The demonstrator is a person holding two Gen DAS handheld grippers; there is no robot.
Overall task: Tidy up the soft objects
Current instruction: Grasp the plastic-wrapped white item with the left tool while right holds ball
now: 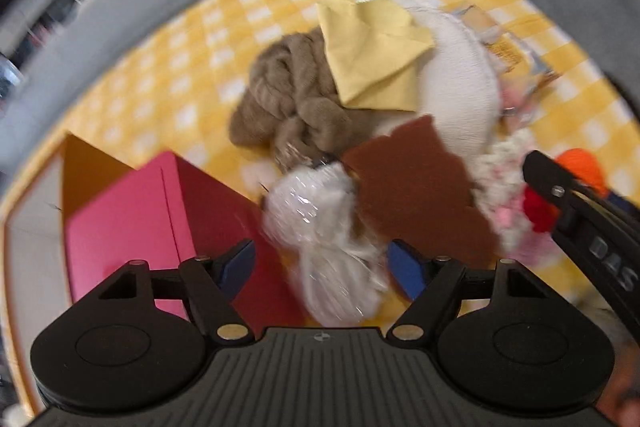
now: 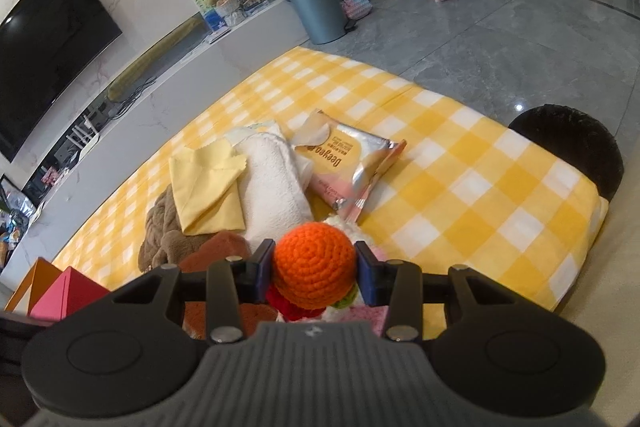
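Crinkled clear plastic, wrapped round something white and fluffy, fills the gap ahead of the left gripper [image 1: 322, 265] in the left wrist view: this wrapped bundle [image 1: 328, 243] lies between the two blue pads, which stand spread wide and do not appear to press on it. The view is smeared with blur, so contact cannot be judged finely. The bundle's long axis runs roughly away from the camera, its far end toward the brown felt piece [image 1: 420, 195] and the tan knitted scarf [image 1: 288, 103]. A slick film is likely to slide if the jaws close on the wrap alone; closing too far forward could also catch the felt edge and drag it. The pink box [image 1: 132, 223] stands open just to the left, near enough that a sideways swing could knock its wall.

Seen from the right wrist, the right gripper [image 2: 315, 273] pinches an orange crocheted ball [image 2: 314, 261], both pads against its sides, held above the pile on the yellow checked worktop [image 2: 460, 187]. The ball is the head of a toy whose red and green parts hang below, so its long axis probably runs downward, out of sight. A round, springy head could squirt out of a light pinch. The yellow cloth [image 2: 208, 187], white towel [image 2: 272, 179] and wipes packet [image 2: 352, 163] lie beyond.
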